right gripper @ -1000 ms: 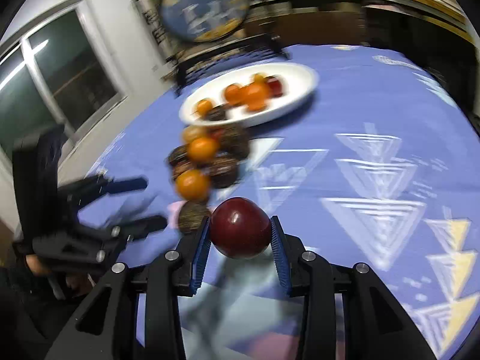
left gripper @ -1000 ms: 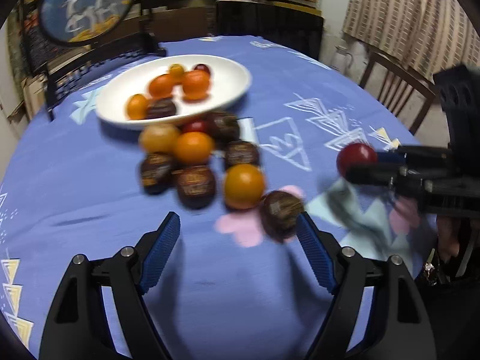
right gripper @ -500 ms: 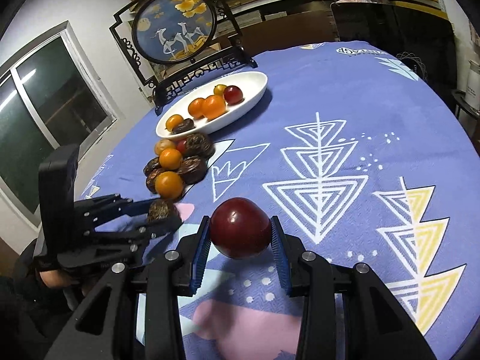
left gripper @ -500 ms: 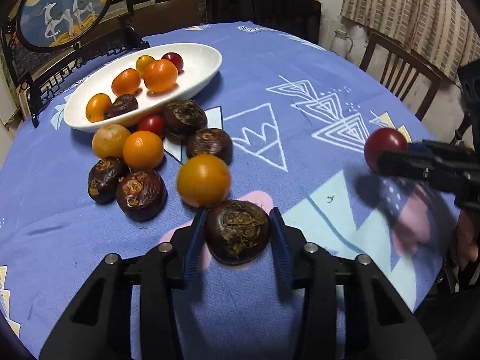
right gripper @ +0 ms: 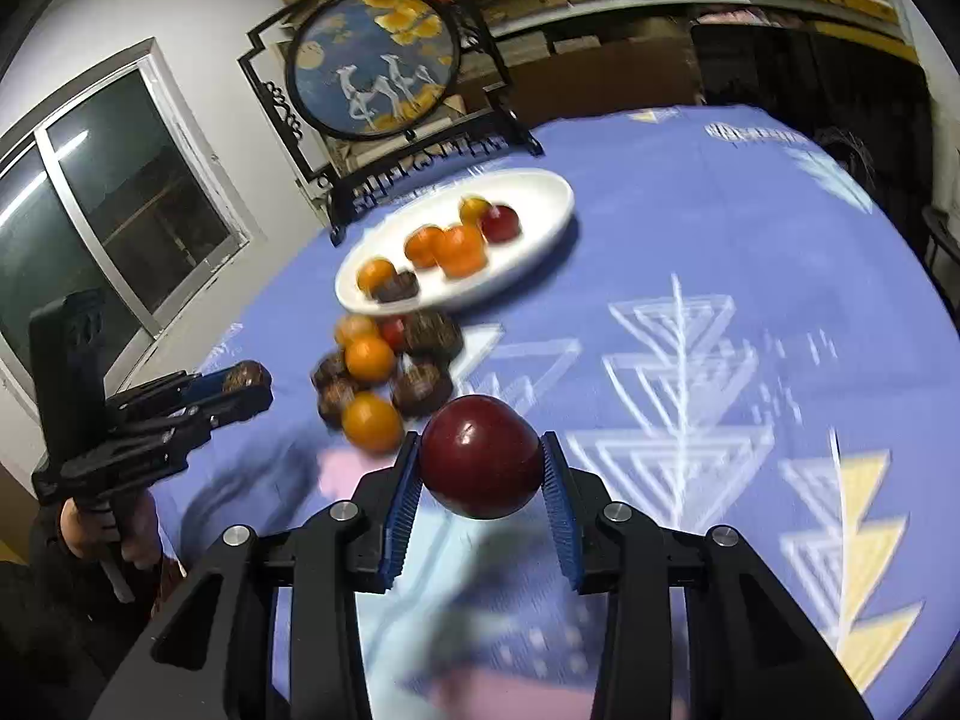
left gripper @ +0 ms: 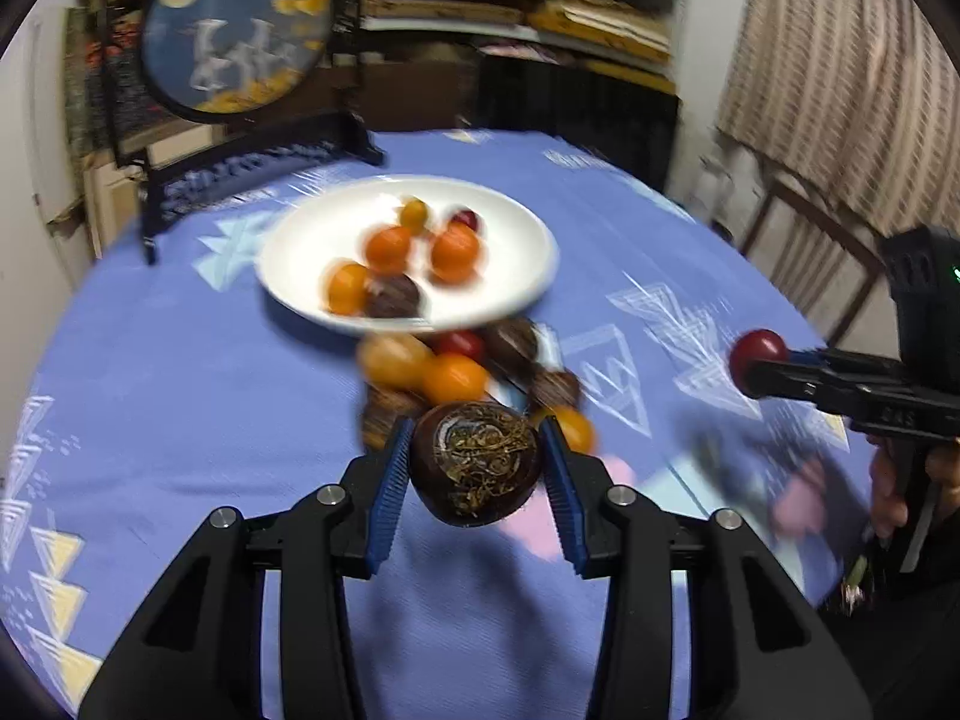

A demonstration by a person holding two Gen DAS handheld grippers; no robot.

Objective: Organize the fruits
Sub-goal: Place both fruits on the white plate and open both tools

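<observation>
My left gripper [left gripper: 477, 468] is shut on a dark brown wrinkled fruit [left gripper: 477, 462] and holds it above the blue tablecloth. My right gripper [right gripper: 480, 468] is shut on a dark red round fruit [right gripper: 480, 463], also lifted off the cloth. Each gripper shows in the other's view: the right one [left gripper: 757, 363] at the right edge, the left one [right gripper: 243, 381] at the left. A white oval plate [left gripper: 300, 246] holds several orange, red and brown fruits. In front of it lies a cluster of loose fruits [right gripper: 384, 372], orange and dark brown.
A round painted screen on a black stand [right gripper: 375, 69] stands behind the plate at the table's far edge. Wooden chairs [left gripper: 804, 240] stand by the curtain on the right. A window [right gripper: 114, 192] is at the left. Blue cloth with triangle prints [right gripper: 690, 348] spreads right of the fruits.
My left gripper closed on the dark brown fruit and lifted it off the cloth toward the plate. My right gripper kept its hold on the red fruit and rose a little.
</observation>
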